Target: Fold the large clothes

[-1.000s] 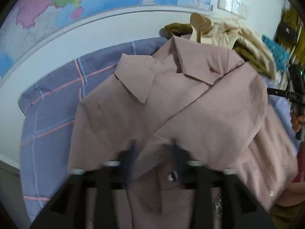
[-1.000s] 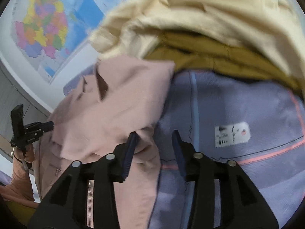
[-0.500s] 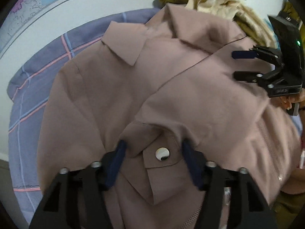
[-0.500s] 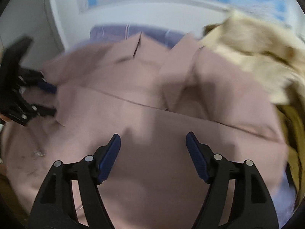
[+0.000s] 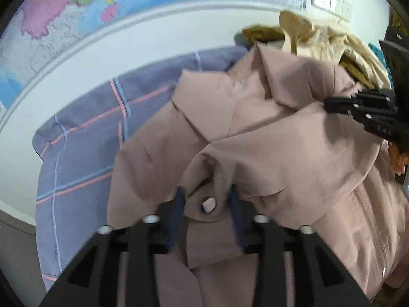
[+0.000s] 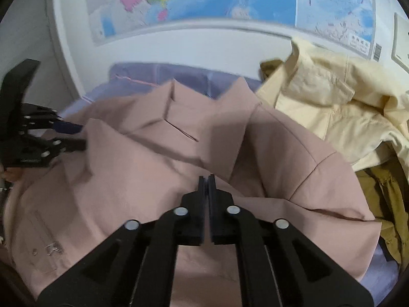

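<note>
1. Left wrist view: compared with a second ago, the left gripper (image 5: 205, 199) has dropped in on the pink jacket (image 5: 268, 153) and its jaws have narrowed around the buttoned tab (image 5: 207, 204) at bottom centre. The blue pads (image 5: 179, 202) look pressed against the bunched cloth, so I'd call it grasping the tab. The jacket fills the middle and right of the frame, spread over the checked purple sheet (image 5: 84, 153). The right gripper (image 5: 332, 105) pokes in at the right edge, over the shoulder.

2. Right wrist view: the right gripper (image 6: 207, 179) has swung from the sheet onto the jacket (image 6: 153, 168), and its jaws have just snapped together. They're clenched at frame centre, seemingly pinching a thin fold of jacket. The cream garment (image 6: 332, 102) sits upper right.

3. My read: this is the grab step, both sides getting hold. Next needs a lift together, keeping cloth taut.
</note>
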The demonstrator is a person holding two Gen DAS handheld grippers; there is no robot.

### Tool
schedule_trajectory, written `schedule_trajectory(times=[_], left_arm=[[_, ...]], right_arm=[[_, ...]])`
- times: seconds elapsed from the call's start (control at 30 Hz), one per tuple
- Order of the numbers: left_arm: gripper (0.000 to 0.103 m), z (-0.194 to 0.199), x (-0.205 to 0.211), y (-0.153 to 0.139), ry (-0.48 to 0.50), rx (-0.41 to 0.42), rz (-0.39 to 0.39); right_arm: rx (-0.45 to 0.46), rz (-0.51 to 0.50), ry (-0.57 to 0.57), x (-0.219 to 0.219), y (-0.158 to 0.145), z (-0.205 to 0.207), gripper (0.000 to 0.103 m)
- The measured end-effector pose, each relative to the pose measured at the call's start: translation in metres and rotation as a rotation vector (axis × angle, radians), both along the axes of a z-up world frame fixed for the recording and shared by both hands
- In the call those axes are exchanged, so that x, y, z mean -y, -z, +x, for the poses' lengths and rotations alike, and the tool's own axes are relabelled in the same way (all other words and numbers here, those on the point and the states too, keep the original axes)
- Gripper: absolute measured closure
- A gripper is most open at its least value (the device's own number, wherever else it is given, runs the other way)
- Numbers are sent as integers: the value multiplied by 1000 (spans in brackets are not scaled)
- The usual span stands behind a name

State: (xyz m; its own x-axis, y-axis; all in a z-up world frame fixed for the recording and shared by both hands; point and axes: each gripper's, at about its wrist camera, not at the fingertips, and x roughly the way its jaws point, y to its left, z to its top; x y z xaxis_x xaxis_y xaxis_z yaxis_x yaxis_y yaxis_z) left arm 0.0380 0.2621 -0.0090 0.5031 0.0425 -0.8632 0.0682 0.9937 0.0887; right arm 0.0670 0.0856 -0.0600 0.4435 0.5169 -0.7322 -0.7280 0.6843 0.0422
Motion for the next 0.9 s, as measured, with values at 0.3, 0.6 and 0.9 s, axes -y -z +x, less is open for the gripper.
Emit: schedule_trajectory(times=[0.3,0.6,0.9], left_arm=[[39,-69,-48,-45,-69,134,-110],[38,-127,-48,-22,-94,48,-92],[98,-125,-64,-10,-129,36,-181]], right_arm=[[-25,-138,-18,-13,27,-1,58],[-158,124,-232,-11,-17,-55,46],[-391,208,-692,-96,-4,-183,35]])
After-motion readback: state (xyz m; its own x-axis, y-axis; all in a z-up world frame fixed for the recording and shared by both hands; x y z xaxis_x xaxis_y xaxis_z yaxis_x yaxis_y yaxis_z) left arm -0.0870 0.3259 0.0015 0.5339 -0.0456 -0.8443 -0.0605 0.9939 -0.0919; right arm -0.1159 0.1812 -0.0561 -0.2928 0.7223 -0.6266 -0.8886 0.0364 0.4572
